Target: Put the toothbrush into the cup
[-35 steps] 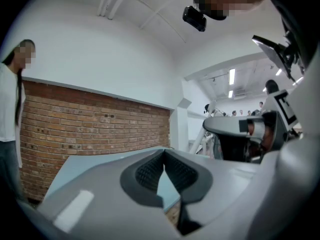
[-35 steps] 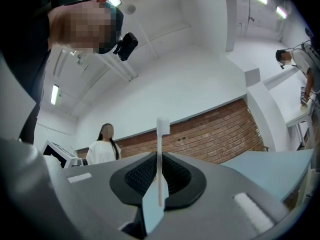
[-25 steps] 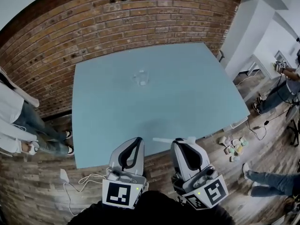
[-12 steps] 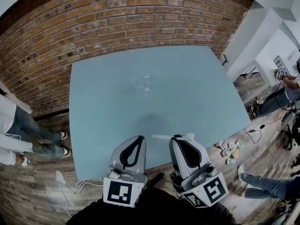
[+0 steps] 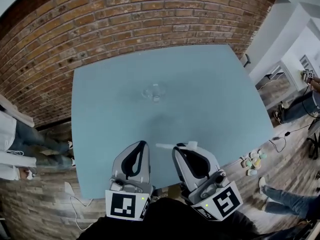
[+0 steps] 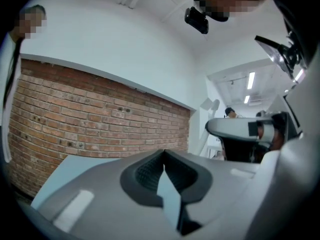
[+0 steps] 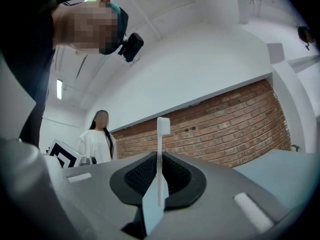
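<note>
A clear glass cup (image 5: 153,91) stands upright near the middle of the light blue table (image 5: 215,99). My right gripper (image 5: 183,147) hovers over the table's near edge, shut on a white toothbrush (image 5: 175,146) that lies crosswise in the head view, its ends sticking out on both sides. In the right gripper view the toothbrush (image 7: 161,154) stands upright between the pads, bristle head on top, with the right gripper (image 7: 159,159) closed on its handle. My left gripper (image 5: 138,145) is beside it, shut and empty; the left gripper view shows the left gripper (image 6: 164,156) with its pads together. The cup is well ahead of both.
A brick wall (image 5: 125,19) runs behind the table. People stand on the wooden floor at the left (image 5: 20,144) and right (image 5: 295,104). Small items (image 5: 252,160) lie on the floor by the table's right corner, and a cable (image 5: 75,204) at the left.
Both grippers have moved forward over the table's near edge, and the cup now sits a little closer in the head view. The toothbrush stays clamped in the right gripper.
</note>
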`<state>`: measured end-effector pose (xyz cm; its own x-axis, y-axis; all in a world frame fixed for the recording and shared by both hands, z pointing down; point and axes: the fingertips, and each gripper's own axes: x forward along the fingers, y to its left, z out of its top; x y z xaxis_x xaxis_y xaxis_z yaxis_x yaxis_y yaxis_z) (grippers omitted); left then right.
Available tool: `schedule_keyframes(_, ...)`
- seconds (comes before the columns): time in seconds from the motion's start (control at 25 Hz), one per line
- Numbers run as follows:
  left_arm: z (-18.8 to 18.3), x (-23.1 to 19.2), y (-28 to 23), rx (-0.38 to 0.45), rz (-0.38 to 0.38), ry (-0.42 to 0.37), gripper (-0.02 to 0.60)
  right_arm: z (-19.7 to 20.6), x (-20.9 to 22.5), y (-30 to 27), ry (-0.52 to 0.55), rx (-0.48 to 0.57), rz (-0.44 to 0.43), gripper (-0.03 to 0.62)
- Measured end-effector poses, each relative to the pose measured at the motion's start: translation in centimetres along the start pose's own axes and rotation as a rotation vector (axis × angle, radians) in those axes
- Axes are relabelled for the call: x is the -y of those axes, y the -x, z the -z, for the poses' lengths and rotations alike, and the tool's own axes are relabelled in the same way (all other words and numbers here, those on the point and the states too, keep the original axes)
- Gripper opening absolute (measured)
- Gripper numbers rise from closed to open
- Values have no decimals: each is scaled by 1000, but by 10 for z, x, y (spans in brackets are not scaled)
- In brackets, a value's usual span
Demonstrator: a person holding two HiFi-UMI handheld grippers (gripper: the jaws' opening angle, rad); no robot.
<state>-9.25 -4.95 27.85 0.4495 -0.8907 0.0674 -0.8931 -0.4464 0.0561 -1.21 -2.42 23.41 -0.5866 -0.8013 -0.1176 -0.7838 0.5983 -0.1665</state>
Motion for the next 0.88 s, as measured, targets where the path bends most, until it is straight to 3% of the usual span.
schedule_keyframes(0.6, 15, 21, -96, -117, -142, -65, 8, 29, 115, -27, -156, -69, -132, 34)
schedule_keyframes(0.88, 24, -2, -116, -121, -175, -26, 8, 41, 125, -59, -147, -103, -160, 34)
